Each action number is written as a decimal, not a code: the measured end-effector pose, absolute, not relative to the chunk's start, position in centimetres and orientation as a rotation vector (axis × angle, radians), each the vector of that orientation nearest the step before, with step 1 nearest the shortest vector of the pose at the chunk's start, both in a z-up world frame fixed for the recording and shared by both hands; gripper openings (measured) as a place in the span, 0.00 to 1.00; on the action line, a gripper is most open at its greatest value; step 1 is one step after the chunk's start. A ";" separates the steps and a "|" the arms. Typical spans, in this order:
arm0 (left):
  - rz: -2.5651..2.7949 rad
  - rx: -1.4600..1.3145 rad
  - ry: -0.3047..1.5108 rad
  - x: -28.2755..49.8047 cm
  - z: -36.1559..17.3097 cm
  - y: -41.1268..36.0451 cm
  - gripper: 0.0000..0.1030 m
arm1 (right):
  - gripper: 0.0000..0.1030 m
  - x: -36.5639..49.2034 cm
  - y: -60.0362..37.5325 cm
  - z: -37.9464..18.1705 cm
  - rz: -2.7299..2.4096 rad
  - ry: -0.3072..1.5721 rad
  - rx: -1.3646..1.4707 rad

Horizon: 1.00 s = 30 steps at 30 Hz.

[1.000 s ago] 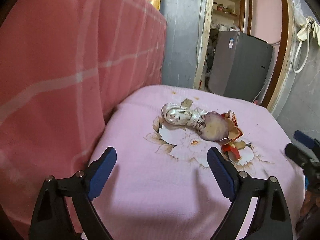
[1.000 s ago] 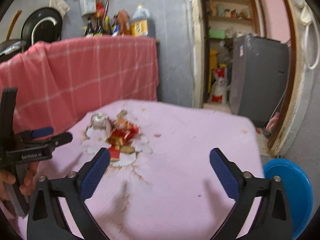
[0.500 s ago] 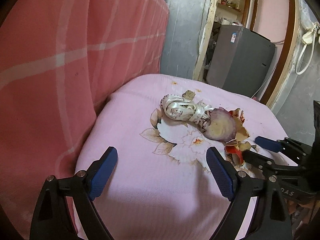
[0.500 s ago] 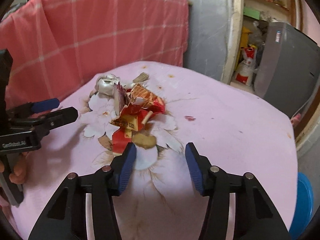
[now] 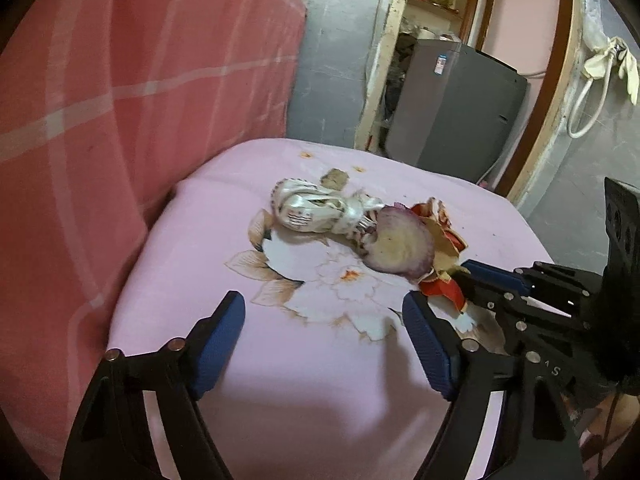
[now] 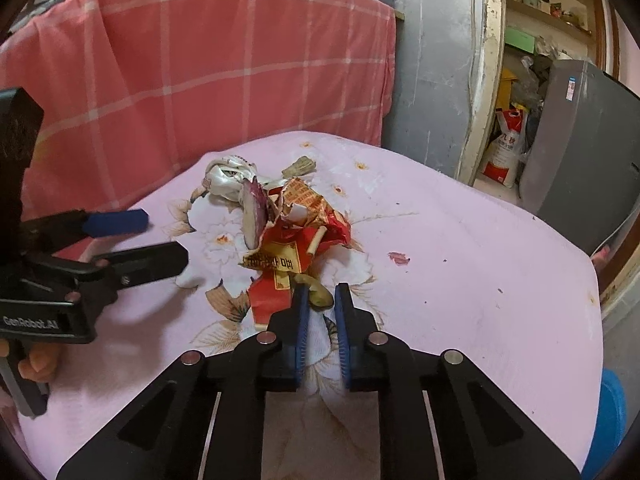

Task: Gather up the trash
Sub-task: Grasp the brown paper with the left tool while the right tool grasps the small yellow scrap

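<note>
A pile of trash lies on the pink flowered cloth (image 6: 460, 264): a crumpled white wrapper (image 5: 308, 208) (image 6: 230, 178), a purple onion peel (image 5: 400, 250) (image 6: 254, 216), a red printed wrapper (image 6: 296, 244) (image 5: 442, 288) and a yellowish peel scrap (image 6: 316, 292). My right gripper (image 6: 320, 300) has its jaws nearly closed around the yellowish scrap at the near edge of the pile. My left gripper (image 5: 322, 320) is open and empty, held short of the pile; it also shows in the right wrist view (image 6: 160, 240).
A red checked cloth (image 5: 120, 100) hangs over furniture left of the table. A grey fridge (image 5: 452, 108) stands behind by a doorway. A blue bin (image 6: 608, 424) sits on the floor at the right table edge. A small red scrap (image 6: 398, 258) lies apart.
My right gripper moved forward to the pile and its jaws closed from wide open to nearly shut around the yellowish scrap. My left gripper edged closer to the pile, still open.
</note>
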<state>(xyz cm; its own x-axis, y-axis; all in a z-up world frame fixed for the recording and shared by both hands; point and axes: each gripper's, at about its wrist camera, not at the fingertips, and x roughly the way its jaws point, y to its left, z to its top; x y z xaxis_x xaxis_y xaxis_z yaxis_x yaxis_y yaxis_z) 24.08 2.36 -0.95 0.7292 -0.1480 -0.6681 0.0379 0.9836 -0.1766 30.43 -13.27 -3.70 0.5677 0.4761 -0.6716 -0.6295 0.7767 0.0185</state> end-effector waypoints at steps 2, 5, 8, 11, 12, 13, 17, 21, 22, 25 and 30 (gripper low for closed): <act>-0.114 -0.151 0.754 24.0 -1.0 2.1 0.72 | 0.10 30.3 -13.5 -3.6 0.651 0.708 -0.236; -0.137 -0.142 0.756 23.8 -1.0 1.6 0.71 | 0.10 29.9 -14.3 -3.5 0.642 0.703 -0.237; -0.164 -0.128 0.760 23.9 -1.0 0.9 0.71 | 0.10 29.5 -15.3 -3.4 0.629 0.704 -0.232; -0.190 -0.130 0.767 24.3 -0.9 0.2 0.70 | 0.10 29.2 -16.7 -3.3 0.611 0.703 -0.211; -0.201 -0.136 0.771 24.4 -0.9 -0.1 0.69 | 0.10 29.0 -17.1 -3.2 0.599 0.703 -0.207; -0.212 -0.143 0.776 24.6 -1.0 -0.3 0.65 | 0.10 28.8 -17.4 -3.2 0.591 0.702 -0.203; -0.248 -0.163 0.801 25.3 -1.1 -1.5 0.60 | 0.10 28.4 -19.1 -3.3 0.553 0.707 -0.171; -0.275 -0.164 0.809 26.0 -1.1 -2.9 0.55 | 0.10 28.2 -20.7 -3.8 0.531 0.714 -0.120; -0.278 -0.168 0.815 26.3 -1.2 -3.2 0.53 | 0.10 28.1 -21.0 -3.9 0.526 0.714 -0.106; -0.266 -0.185 0.829 27.3 -1.5 -3.8 0.51 | 0.10 27.9 -21.7 -4.1 0.521 0.714 -0.080; -0.241 -0.179 0.842 28.1 -1.6 -4.5 0.36 | 0.10 27.5 -22.6 -4.4 0.523 0.704 -0.043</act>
<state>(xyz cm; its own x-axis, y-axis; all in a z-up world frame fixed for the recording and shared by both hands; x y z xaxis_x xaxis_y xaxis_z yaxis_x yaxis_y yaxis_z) 28.06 -4.52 -1.55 0.6416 -0.2804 -0.7139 0.1396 0.9579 -0.2508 27.51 -22.61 -4.36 0.6395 0.4443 -0.6274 -0.4728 0.8708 0.1348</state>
